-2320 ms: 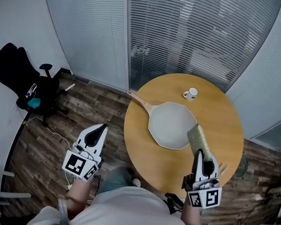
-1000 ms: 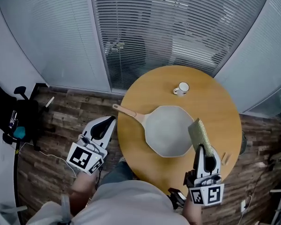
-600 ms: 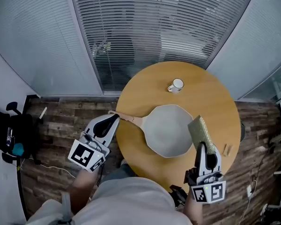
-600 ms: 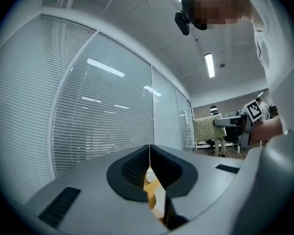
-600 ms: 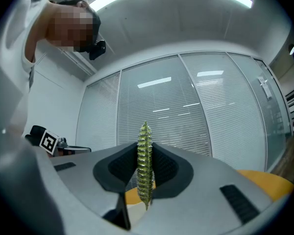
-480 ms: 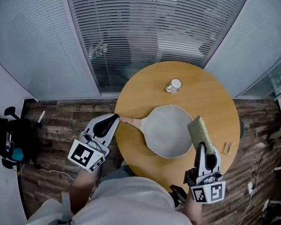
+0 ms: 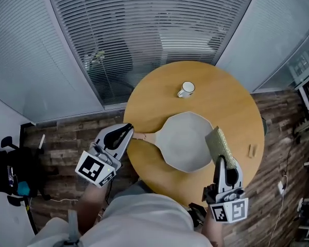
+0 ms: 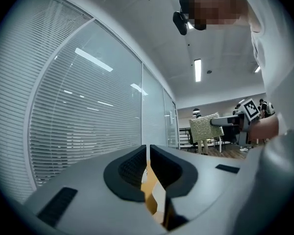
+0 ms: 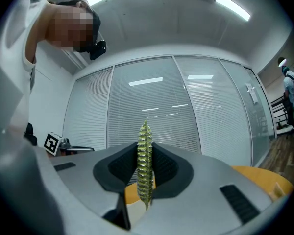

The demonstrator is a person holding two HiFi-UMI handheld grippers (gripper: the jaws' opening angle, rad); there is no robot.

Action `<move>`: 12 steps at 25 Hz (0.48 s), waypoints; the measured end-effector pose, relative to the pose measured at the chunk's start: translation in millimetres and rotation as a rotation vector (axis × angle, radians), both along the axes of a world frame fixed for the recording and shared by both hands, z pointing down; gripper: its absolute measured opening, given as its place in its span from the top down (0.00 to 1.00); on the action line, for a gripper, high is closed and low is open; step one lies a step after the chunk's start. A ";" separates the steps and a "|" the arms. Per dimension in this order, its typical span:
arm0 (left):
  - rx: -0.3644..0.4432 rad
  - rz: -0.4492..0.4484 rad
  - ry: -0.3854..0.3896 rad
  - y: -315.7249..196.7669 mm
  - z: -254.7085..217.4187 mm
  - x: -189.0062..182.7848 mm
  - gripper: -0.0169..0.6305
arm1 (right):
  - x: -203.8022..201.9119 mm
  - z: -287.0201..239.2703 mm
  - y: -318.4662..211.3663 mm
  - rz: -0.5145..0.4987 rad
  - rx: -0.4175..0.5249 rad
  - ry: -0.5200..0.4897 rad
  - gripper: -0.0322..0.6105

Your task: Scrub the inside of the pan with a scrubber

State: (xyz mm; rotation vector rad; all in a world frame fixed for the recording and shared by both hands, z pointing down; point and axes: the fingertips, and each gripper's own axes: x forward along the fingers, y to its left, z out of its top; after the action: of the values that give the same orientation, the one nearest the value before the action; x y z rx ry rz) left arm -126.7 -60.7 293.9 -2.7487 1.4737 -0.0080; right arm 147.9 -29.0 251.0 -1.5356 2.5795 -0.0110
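Right gripper (image 7: 220,162) is clamped down on the scrubber (image 7: 217,144). In the right gripper view the jaws pinch it edge-on, a thin yellow-green ribbed pad (image 9: 145,155) standing upright between the black pads. It hangs over the near right rim of the pan (image 7: 188,140), can't tell if it's touching.

Left gripper (image 7: 127,130) has its jaws pretty much together, just a thin slit with nothing in it, and its tip sits right at the end of the pan's handle (image 7: 144,136).

Setting: one round table (image 7: 229,102) with a smooth honey-coloured wood top, standing on dark plank flooring (image 7: 56,138) and boxed in by glass walls with grey horizontal blinds (image 7: 144,24). A black office chair (image 7: 7,171) is off at the left edge.

The pan is pale grey-white with a many-sided rim and a light wooden handle pointing left.

Count on the table: one pan, one small white mug (image 7: 186,89) beyond it, and one little tan block (image 7: 252,150) to the right, too small to tell what it is. Plus one scrubber and two grippers, each with its marker cube.
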 end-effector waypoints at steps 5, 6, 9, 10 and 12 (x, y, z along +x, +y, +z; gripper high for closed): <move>-0.010 0.065 -0.007 -10.3 10.0 -1.6 0.95 | -7.1 6.5 -2.3 0.037 -0.015 0.006 0.83; -0.013 0.077 -0.003 -12.3 11.7 -0.9 0.95 | -7.6 7.4 -2.6 0.041 -0.017 0.008 0.83; -0.019 0.108 0.014 -17.2 15.4 1.6 0.95 | -9.8 9.1 -3.4 0.046 -0.022 0.022 0.83; -0.020 0.116 0.016 -18.4 16.8 2.0 0.95 | -10.6 9.7 -3.8 0.048 -0.024 0.027 0.83; -0.022 0.127 0.016 -20.3 20.1 1.5 0.95 | -12.5 10.8 -5.0 0.052 -0.029 0.032 0.83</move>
State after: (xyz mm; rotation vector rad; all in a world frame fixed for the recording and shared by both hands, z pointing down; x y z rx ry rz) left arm -125.2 -81.0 314.0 -2.8609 1.3067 0.0002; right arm 135.3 -34.0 261.8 -1.6260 2.5736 -0.0186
